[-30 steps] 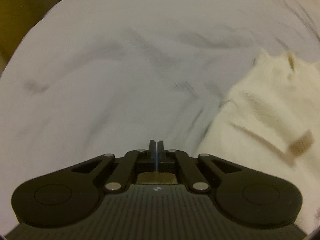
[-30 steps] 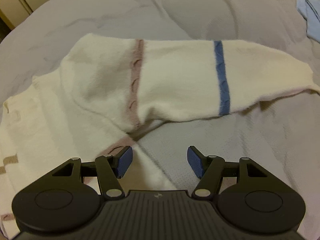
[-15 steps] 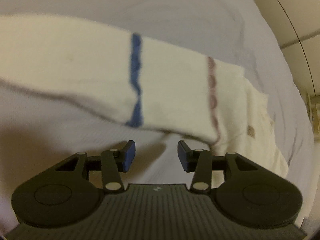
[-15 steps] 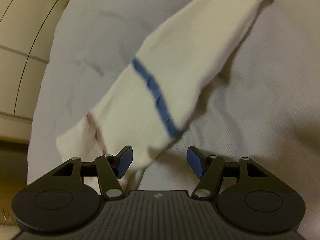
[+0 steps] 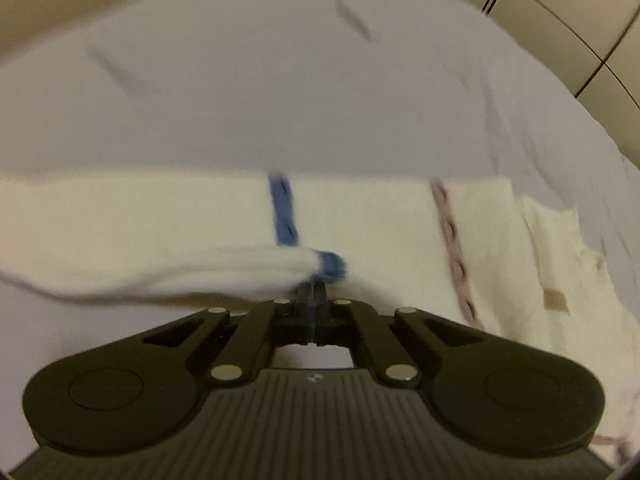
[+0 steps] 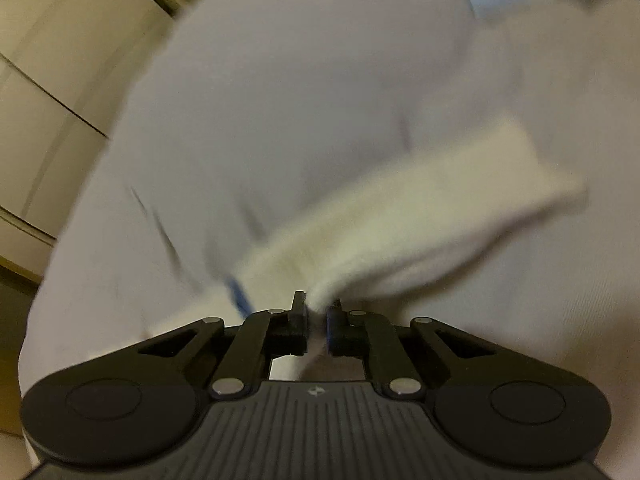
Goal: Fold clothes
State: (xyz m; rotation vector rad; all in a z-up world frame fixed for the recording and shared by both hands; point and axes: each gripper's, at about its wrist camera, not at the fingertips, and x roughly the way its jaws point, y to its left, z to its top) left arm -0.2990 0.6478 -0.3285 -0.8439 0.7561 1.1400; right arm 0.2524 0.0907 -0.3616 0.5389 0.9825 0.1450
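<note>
A pale grey bedspread [image 5: 280, 100] fills both views, with cream cabinet panels [image 5: 560, 8] at the one o'clock edge of the left view. Across the bedspread lies the cream sweater [image 5: 520, 248], its body at three o'clock and its sleeve [image 5: 140, 220] running out toward nine o'clock, crossed by a blue stripe [image 5: 284, 216] and a pink stripe [image 5: 452, 240].

The left gripper [image 5: 312, 300] is closed tight on a bunched fold of the sleeve right at the blue stripe. The right gripper [image 6: 317, 316] is nearly closed, with cream knit pinched in the narrow gap between its jaws; the sleeve end [image 6: 460, 200] trails off toward two o'clock. Both views are blurred, so the depth of each bite is unclear.

The step appears to be folding the sleeve over the body. To do it well, lift both pinches level, keep the knit lightly taut between them, and lay the sleeve square to the stripes before letting go.
</note>
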